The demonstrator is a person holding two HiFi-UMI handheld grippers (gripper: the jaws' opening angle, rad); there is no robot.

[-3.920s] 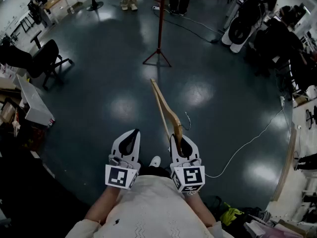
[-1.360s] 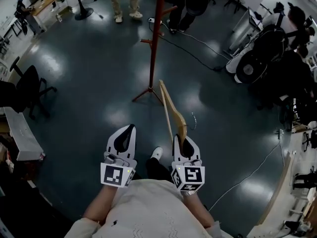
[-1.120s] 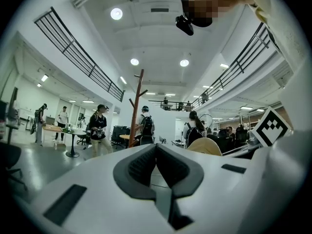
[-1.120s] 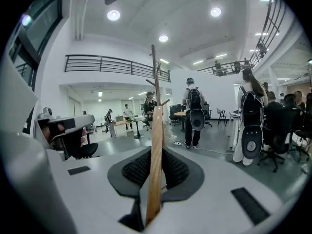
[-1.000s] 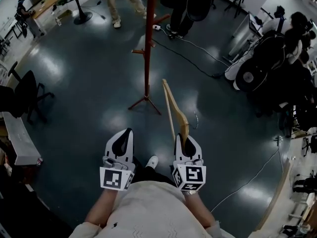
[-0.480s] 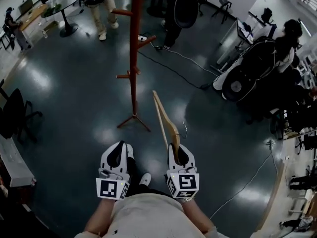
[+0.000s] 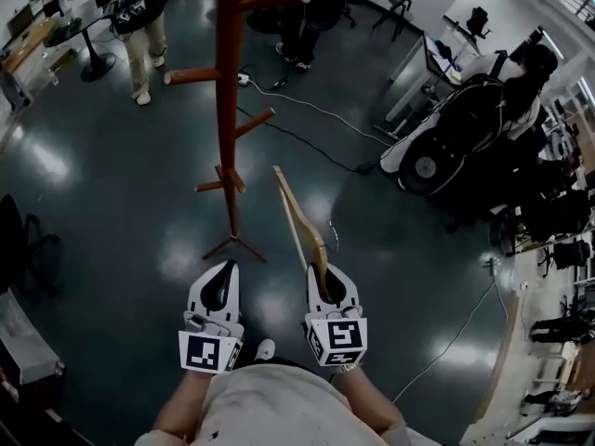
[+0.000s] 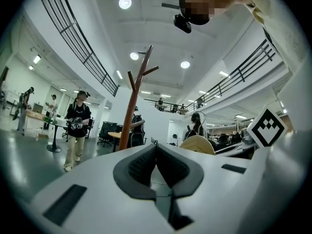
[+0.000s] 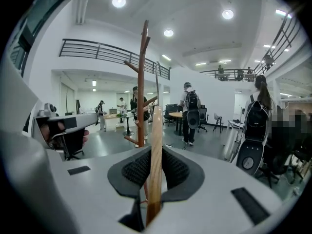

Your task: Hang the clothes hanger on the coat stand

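two forearms in pale sleeves reach forward side by side in the head view, close to the body, with both grippers level and pointing ahead over the dark glossy floor [image 7: 102, 212]. the left gripper [image 7: 225, 271] has its dark pads pressed together with nothing between them, as its own view shows. the right gripper [image 7: 322, 275] is clamped on one end of the clothes hanger [image 7: 296, 214], and the wood stands between the ribbed pads in the right gripper view.

one hanger, one coat stand, two grippers. the hanger is pale bare wood, a slim curved bar seen edge-on. it rises from the right jaws and slants forward and left. a thin metal hook [image 7: 333, 235] sticks out near the held end.

the coat stand [image 7: 228, 91] is a reddish-brown pole with short pegs angling out on both sides at different heights. spread legs at its foot rest on the floor. it stands ahead and slightly left, closer to the left gripper's line. the hanger's far tip is near the lower pegs but apart from them, and the hanger is not on any peg.

one white cable [image 7: 307, 111] trails across the floor behind the stand. one person [image 7: 139, 17] stands at the upper left.
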